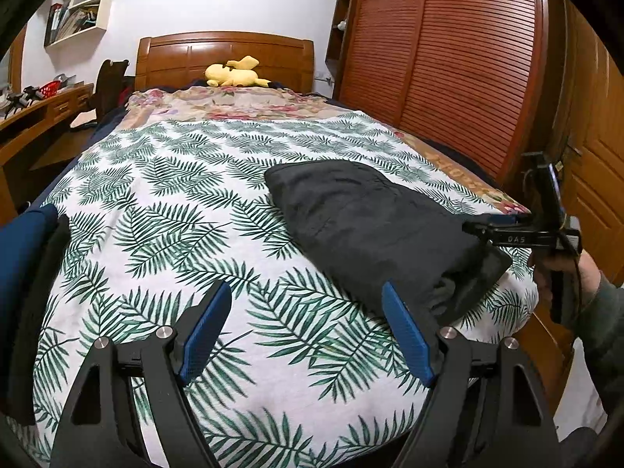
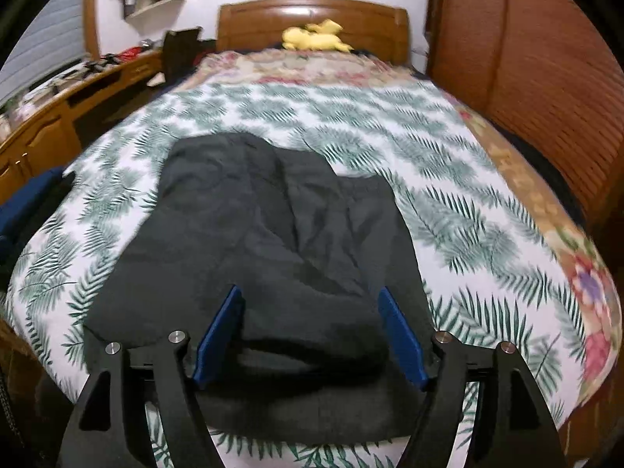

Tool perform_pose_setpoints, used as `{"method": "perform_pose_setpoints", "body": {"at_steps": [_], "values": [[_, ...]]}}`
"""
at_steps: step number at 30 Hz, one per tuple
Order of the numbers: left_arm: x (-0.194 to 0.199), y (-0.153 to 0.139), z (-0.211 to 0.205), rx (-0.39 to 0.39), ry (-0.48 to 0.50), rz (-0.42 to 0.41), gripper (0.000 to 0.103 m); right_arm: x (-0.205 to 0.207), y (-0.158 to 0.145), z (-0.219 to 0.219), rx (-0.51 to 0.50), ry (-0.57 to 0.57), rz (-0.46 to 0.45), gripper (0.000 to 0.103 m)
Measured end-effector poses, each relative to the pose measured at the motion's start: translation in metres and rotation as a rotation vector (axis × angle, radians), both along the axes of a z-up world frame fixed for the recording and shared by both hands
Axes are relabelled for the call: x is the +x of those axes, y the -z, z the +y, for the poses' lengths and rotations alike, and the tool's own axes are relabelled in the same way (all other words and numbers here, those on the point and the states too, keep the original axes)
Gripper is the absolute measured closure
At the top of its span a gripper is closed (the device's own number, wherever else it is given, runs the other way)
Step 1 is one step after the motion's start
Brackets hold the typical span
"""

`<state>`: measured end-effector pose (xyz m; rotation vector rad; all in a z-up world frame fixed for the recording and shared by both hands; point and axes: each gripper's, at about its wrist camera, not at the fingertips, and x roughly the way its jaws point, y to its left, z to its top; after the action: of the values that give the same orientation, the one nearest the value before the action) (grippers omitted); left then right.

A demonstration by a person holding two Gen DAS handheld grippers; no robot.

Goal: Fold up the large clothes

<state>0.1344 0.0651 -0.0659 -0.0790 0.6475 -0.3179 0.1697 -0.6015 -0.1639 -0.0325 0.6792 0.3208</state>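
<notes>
On the bed's palm-leaf printed white sheet lies a folded dark grey fabric garment. Both the left gripper and the right gripper stand open and empty; I'd pinch the near hem's corners evenly before lifting.

a wooden-headboard bed under a palm-leaf printed white sheet carries a folded black garment, a navy cloth at its left edge, and a yellow plush toy.

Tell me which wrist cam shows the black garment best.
Right wrist: the black garment lies centred and whole on the leaf-print cover, right gripper open over its near edge. Left wrist shows it off to the right, near end partly hidden by a left gripper finger.
</notes>
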Motion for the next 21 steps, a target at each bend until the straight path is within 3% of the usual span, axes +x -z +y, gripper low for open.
{"method": "perform_pose_setpoints", "body": {"at_steps": [11, 13, 15, 21], "values": [[-0.007, 0.003, 0.012, -0.001, -0.015, 0.008, 0.023, 0.020, 0.010, -0.010, 0.218, 0.006, 0.109, 0.031], [-0.007, 0.004, 0.011, 0.001, -0.015, 0.012, 0.023, 0.019, 0.011, -0.010, 0.238, -0.041, 0.115, 0.061], [-0.007, 0.004, 0.008, 0.005, -0.014, 0.014, 0.023, 0.018, 0.007, -0.005, 0.235, -0.091, 0.107, 0.077], [-0.011, -0.002, -0.004, 0.014, -0.006, 0.007, 0.023, -0.007, -0.031, 0.010, 0.172, -0.184, -0.067, 0.086]]}}
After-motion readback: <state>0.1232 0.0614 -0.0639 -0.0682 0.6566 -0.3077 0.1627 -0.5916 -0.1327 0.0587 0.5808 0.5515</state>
